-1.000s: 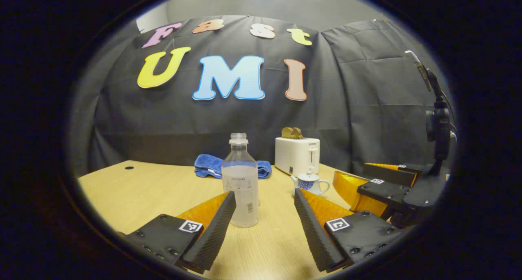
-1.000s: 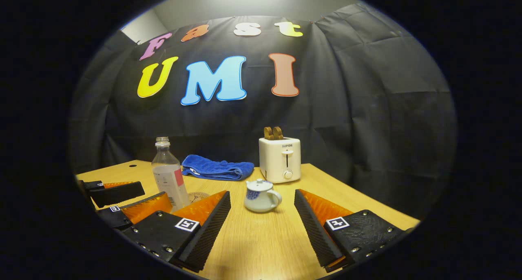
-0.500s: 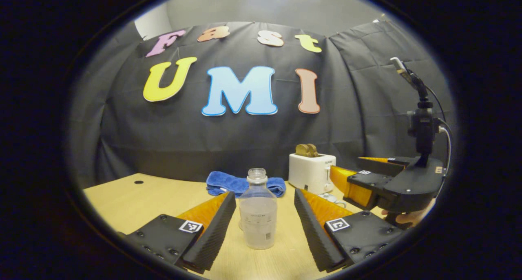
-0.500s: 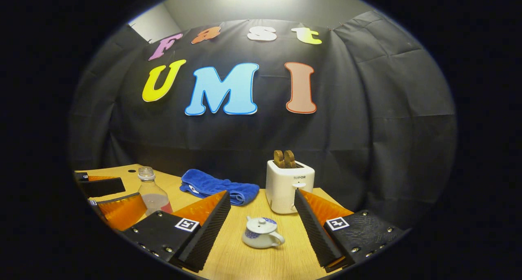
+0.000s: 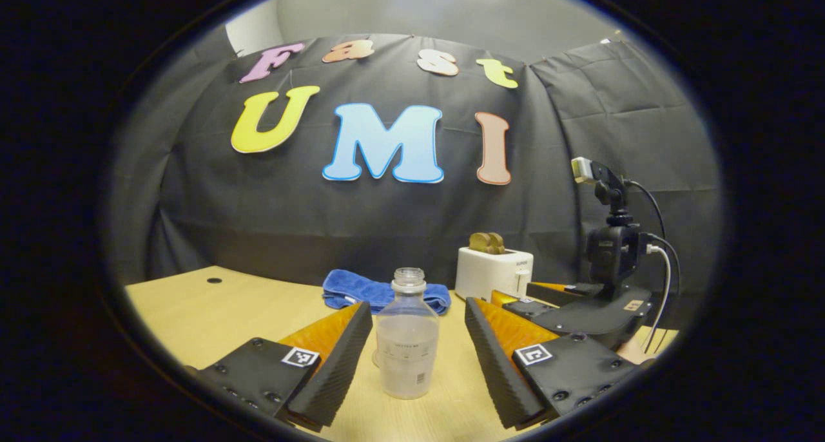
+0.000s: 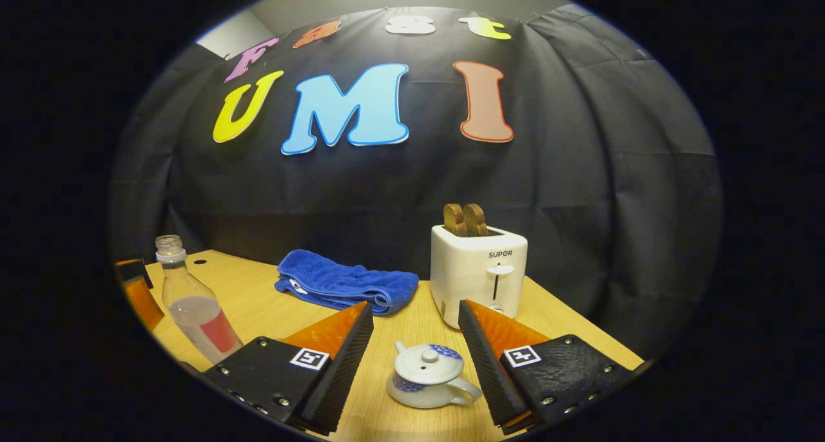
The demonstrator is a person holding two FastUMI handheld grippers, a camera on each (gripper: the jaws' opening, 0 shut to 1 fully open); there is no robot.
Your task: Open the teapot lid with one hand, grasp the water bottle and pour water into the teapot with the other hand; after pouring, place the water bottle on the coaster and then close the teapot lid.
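Observation:
A clear uncapped water bottle (image 5: 408, 345), partly filled, stands upright on the wooden table (image 5: 225, 300). My left gripper (image 5: 419, 358) is open around it, one finger on each side, neither touching. In the right gripper view the bottle (image 6: 190, 310) stands at the far left. The small white teapot (image 6: 428, 381) with blue pattern has its lid on. My right gripper (image 6: 416, 365) is open just above it, fingers straddling the lid without contact. That right gripper (image 5: 580, 310) also appears at the right in the left gripper view.
A white toaster (image 6: 478, 268) with two slices in it stands at the back of the table. A folded blue towel (image 6: 345, 287) lies to its left. The black cloth wall closes the back. A small hole (image 5: 214, 280) marks the table's far left.
My right gripper has moved forward and down over the teapot, which now lies between its fingers. The left gripper has closed in slightly on the bottle. Both stay open.

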